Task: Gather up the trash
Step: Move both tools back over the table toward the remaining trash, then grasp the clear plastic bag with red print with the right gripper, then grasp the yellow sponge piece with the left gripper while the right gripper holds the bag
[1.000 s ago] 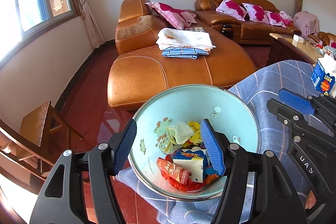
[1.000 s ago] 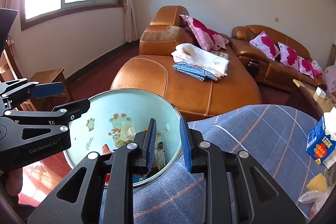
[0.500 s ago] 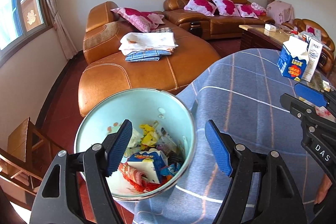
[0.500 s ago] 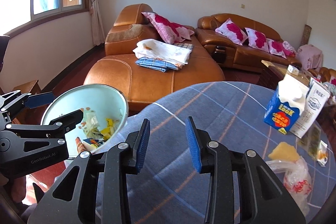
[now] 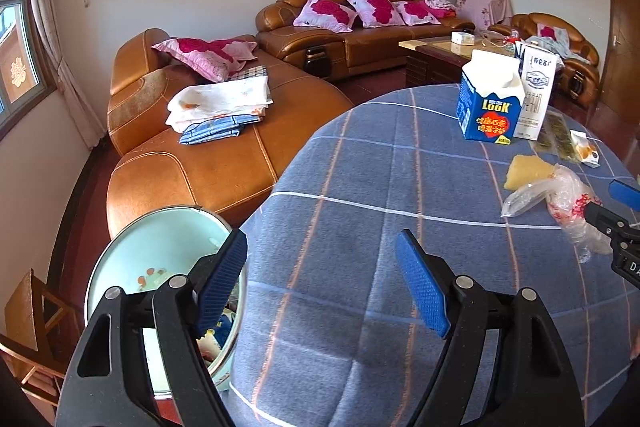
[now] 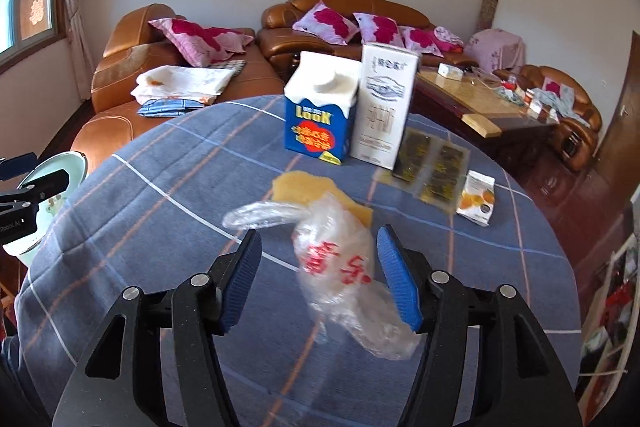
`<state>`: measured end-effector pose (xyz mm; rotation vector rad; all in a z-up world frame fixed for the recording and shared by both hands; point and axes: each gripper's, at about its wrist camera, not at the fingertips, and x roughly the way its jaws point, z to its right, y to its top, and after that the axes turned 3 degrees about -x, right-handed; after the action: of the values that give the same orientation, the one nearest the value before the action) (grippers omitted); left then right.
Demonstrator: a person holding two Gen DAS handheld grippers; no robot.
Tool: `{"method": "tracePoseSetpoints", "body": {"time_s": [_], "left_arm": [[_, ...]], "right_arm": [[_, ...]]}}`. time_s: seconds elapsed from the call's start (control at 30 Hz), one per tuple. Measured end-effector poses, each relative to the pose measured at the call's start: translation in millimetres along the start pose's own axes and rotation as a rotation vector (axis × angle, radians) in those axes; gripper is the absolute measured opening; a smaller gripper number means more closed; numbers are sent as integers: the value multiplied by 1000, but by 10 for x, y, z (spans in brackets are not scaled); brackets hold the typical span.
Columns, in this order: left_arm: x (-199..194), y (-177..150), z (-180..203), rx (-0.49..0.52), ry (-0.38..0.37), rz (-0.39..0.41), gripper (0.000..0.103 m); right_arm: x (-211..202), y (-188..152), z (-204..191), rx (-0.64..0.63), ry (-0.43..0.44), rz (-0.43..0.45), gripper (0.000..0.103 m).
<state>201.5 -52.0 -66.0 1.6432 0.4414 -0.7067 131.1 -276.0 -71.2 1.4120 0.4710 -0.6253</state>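
A crumpled clear plastic bag with red print (image 6: 340,267) lies on the blue checked tablecloth (image 6: 160,227). My right gripper (image 6: 320,283) is open with its fingers on either side of the bag, not closed on it. The bag also shows in the left wrist view (image 5: 560,199). A yellow sponge-like piece (image 6: 308,187) lies just behind the bag. My left gripper (image 5: 324,287) is open and empty over the table's left edge, beside a light blue trash bin (image 5: 132,267) that holds wrappers.
A blue "Look" carton (image 6: 320,111) and a white carton (image 6: 384,107) stand at the table's far side. Dark sachets (image 6: 432,167) and a small orange-print packet (image 6: 476,199) lie to the right. Brown leather sofas (image 5: 224,155) and a coffee table (image 6: 480,99) stand beyond.
Both grippers swung right, away from the bin and over the table. The right gripper opened wider and now straddles the plastic bag. The left gripper stayed open.
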Motion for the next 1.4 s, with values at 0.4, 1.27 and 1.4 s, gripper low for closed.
{"method": "tracePoseSetpoints", "body": {"time_s": [0.4, 1.27, 1.4], "left_arm": [[65, 68, 202, 37, -73, -60, 83], [480, 563, 1660, 166, -168, -41, 84], [711, 506, 1830, 182, -178, -93, 84]], "right_arm": [[310, -205, 134, 12, 79, -168, 34], [4, -194, 1034, 229, -154, -57, 21], [81, -216, 1100, 249, -154, -71, 21]]}}
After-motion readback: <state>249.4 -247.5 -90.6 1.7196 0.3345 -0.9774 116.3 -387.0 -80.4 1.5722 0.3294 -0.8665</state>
